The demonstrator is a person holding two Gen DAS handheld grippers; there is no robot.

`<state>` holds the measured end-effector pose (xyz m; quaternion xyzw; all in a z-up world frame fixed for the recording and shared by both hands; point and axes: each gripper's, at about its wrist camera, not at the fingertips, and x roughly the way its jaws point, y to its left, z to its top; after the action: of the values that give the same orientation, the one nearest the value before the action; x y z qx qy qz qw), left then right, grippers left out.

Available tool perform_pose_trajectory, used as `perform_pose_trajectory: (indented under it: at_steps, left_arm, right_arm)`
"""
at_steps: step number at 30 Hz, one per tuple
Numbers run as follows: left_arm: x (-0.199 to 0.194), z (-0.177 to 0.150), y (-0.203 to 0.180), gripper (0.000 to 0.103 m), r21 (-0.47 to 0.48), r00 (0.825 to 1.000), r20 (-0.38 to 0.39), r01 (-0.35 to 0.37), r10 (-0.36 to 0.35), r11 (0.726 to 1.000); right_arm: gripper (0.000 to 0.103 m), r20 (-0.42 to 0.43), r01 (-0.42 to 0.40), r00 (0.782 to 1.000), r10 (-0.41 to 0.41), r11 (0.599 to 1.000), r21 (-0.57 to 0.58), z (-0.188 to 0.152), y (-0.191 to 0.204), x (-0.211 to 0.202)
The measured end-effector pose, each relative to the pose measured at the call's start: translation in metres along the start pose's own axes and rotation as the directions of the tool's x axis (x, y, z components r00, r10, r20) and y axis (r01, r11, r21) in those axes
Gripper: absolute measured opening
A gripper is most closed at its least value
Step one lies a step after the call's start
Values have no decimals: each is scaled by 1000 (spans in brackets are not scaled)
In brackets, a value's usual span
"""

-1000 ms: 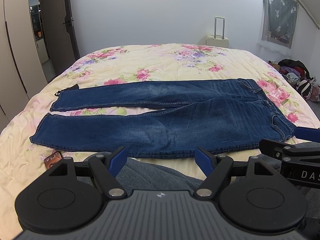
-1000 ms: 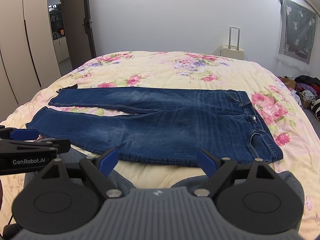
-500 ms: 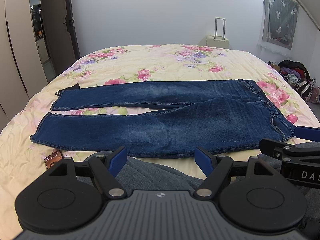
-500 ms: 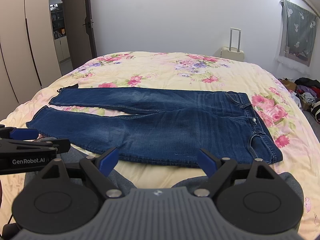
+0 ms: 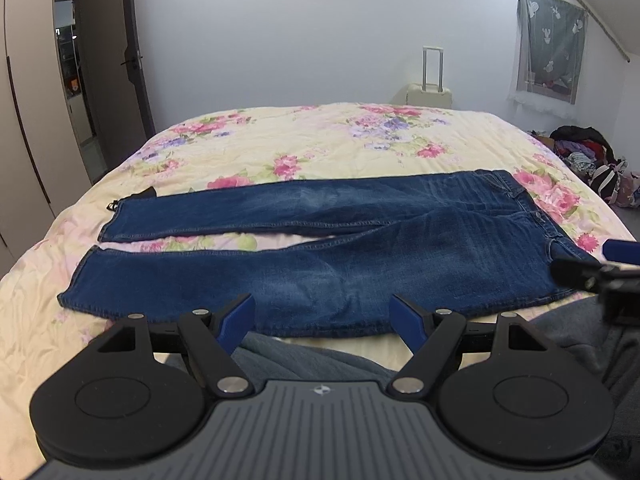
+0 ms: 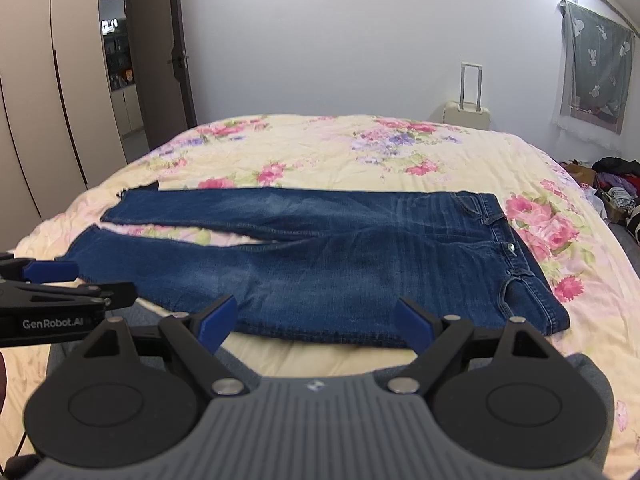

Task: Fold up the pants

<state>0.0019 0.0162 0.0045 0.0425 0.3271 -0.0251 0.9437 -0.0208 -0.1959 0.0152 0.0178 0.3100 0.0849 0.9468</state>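
Observation:
Blue jeans (image 5: pixel 340 248) lie flat across the floral bed, waistband to the right, both legs spread toward the left with a narrow gap between them. They also show in the right wrist view (image 6: pixel 320 264). My left gripper (image 5: pixel 322 316) is open and empty, held just above the near edge of the near leg. My right gripper (image 6: pixel 316 318) is open and empty, over the near edge of the jeans near the thigh. Each gripper shows at the side of the other's view.
The bed (image 5: pixel 320 148) has a cream floral cover. A cream suitcase (image 5: pixel 430 94) stands against the far wall. A clothes pile (image 5: pixel 584 160) lies on the floor at right. Wardrobes and an open door (image 5: pixel 108 80) are at left. Grey cloth (image 5: pixel 304 356) lies under the grippers.
Both grippers have moved slightly forward toward the jeans' near edge. The small object by the bed's near-left edge is out of the left view. The jeans have not moved.

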Motion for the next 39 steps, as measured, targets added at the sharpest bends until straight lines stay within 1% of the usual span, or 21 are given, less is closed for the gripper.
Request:
perform_pose_trajectory:
  at_steps: [3, 5, 8, 11, 13, 15, 16, 17, 19, 20, 22, 24, 25, 27, 28, 30, 32, 34, 36, 38, 39]
  left_arm:
    - [9, 6, 26, 84, 3, 1000, 27, 8, -9, 1000]
    - [18, 12, 49, 84, 16, 999, 41, -13, 13, 1000]
    - [39, 16, 93, 82, 59, 994, 56, -99, 96, 993]
    - [64, 16, 140, 78, 123, 978, 67, -205, 198, 971]
    - [85, 13, 174, 72, 185, 968, 50, -253, 248, 950]
    - [107, 10, 204, 61, 234, 959, 0, -276, 284, 932]
    - [118, 7, 217, 59, 257, 953, -21, -288, 304, 922]
    - [128, 2, 229, 57, 281, 945, -42, -300, 325, 912]
    - [146, -5, 248, 55, 334, 937, -72, -301, 342, 893]
    - [154, -10, 253, 55, 372, 933, -84, -297, 351, 879]
    - [171, -27, 260, 55, 466, 925, -104, -280, 366, 840]
    - [185, -44, 265, 55, 544, 924, -127, -241, 362, 804]
    - [191, -52, 264, 55, 588, 924, -127, -224, 362, 778]
    - [204, -70, 261, 55, 680, 920, -108, -207, 376, 703]
    - [209, -79, 260, 55, 712, 919, -103, -199, 381, 673]
    - [218, -88, 258, 56, 750, 919, -103, -179, 380, 636]
    - [224, -94, 255, 58, 789, 920, -119, -141, 373, 598]
    - [229, -99, 254, 59, 822, 916, -126, -120, 382, 557]
    - [236, -103, 253, 62, 853, 910, -134, -95, 391, 513]
    - [241, -109, 254, 63, 878, 901, -148, -70, 408, 474]
    - [244, -112, 255, 63, 885, 896, -153, -63, 417, 461]
  right_arm:
    - [82, 53, -2, 999, 1, 1000, 22, 6, -20, 6]
    - [82, 79, 16, 997, -18, 1000, 21, 15, -39, 11]
    - [82, 107, 94, 990, -92, 995, -19, 28, -68, 23]
    - [82, 115, 181, 979, -169, 979, -99, 39, -101, 41]
    - [81, 86, 249, 967, -239, 957, -149, 47, -129, 57]
    - [75, 61, 287, 958, -281, 943, -168, 52, -154, 70]
    - [72, 38, 297, 955, -295, 939, -172, 55, -169, 77]
    - [72, 8, 308, 950, -311, 936, -172, 58, -182, 84]
    - [71, -51, 350, 931, -363, 922, -167, 62, -212, 98]
    - [70, -73, 363, 923, -379, 916, -170, 64, -223, 103]
    - [68, -174, 369, 902, -395, 915, -160, 65, -250, 120]
    - [65, -250, 361, 892, -378, 926, -110, 61, -274, 134]
    - [65, -265, 358, 892, -366, 930, -82, 59, -286, 140]
    - [65, -280, 358, 892, -355, 933, -42, 51, -306, 154]
    - [65, -314, 338, 890, -330, 941, -30, 46, -317, 166]
    - [65, -356, 314, 885, -300, 949, -21, 39, -336, 180]
    - [65, -360, 321, 876, -321, 945, -61, 32, -349, 193]
    - [65, -341, 363, 863, -373, 927, -94, 26, -364, 201]
    - [62, -299, 423, 842, -449, 894, -149, 22, -374, 205]
    - [59, -233, 456, 810, -539, 827, -329, 13, -372, 212]
    - [59, -187, 433, 808, -559, 778, -455, 5, -367, 215]
